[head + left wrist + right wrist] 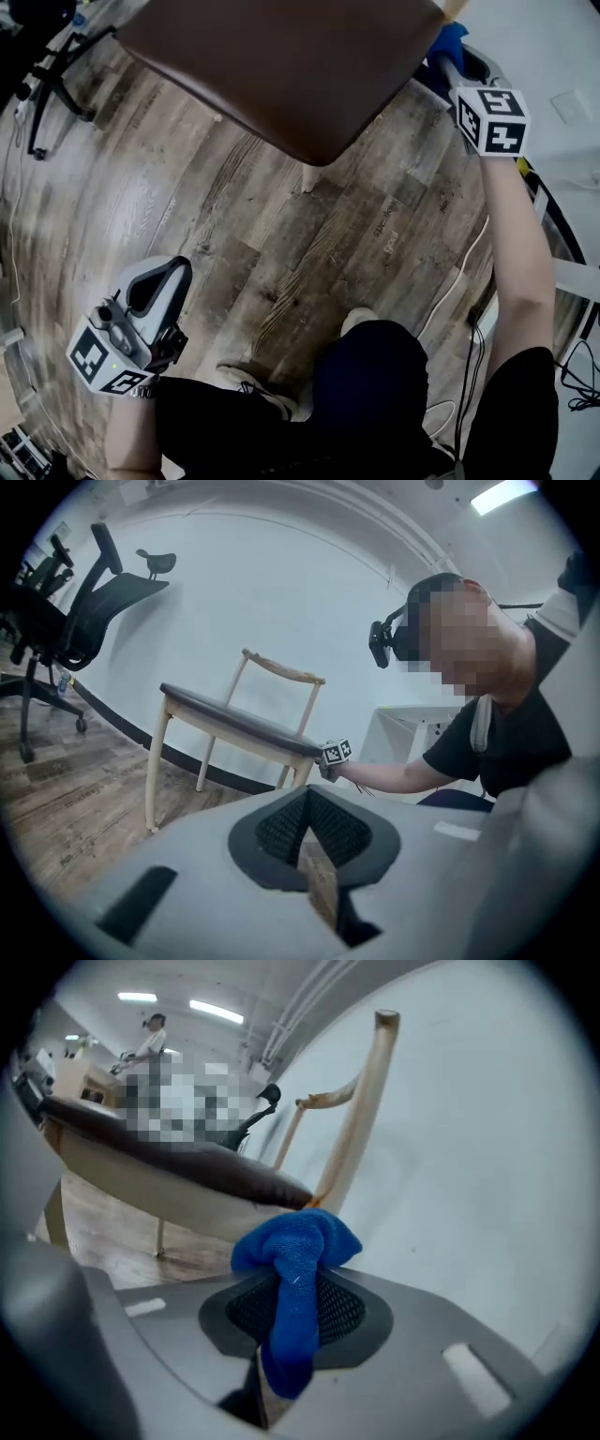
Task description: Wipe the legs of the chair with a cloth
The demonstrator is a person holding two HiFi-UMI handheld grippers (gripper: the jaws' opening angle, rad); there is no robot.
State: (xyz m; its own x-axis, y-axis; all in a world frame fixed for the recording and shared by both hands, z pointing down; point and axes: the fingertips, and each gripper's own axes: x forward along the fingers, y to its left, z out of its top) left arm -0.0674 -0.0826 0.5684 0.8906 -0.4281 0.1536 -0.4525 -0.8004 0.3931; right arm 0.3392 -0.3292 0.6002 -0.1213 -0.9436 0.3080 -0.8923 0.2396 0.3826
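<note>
The wooden chair (234,726) has a dark brown seat (281,66) and pale legs (154,772). My right gripper (295,1274) is shut on a blue cloth (298,1251), which bunches out past the jaws. It is held up beside the seat's corner, close to the chair's rear post (361,1110); whether the cloth touches it I cannot tell. In the head view the right gripper (457,67) and the cloth (448,42) lie at the seat's right edge. My left gripper (155,300) hangs low at the left, away from the chair, jaws shut and empty (307,799).
A black office chair (66,621) stands at the left on the wood floor (309,234). Cables (459,281) trail over the floor at the right. A white wall (262,592) runs behind the chair, with white furniture (412,733) beside it. The person's knee and shoe (361,323) are below.
</note>
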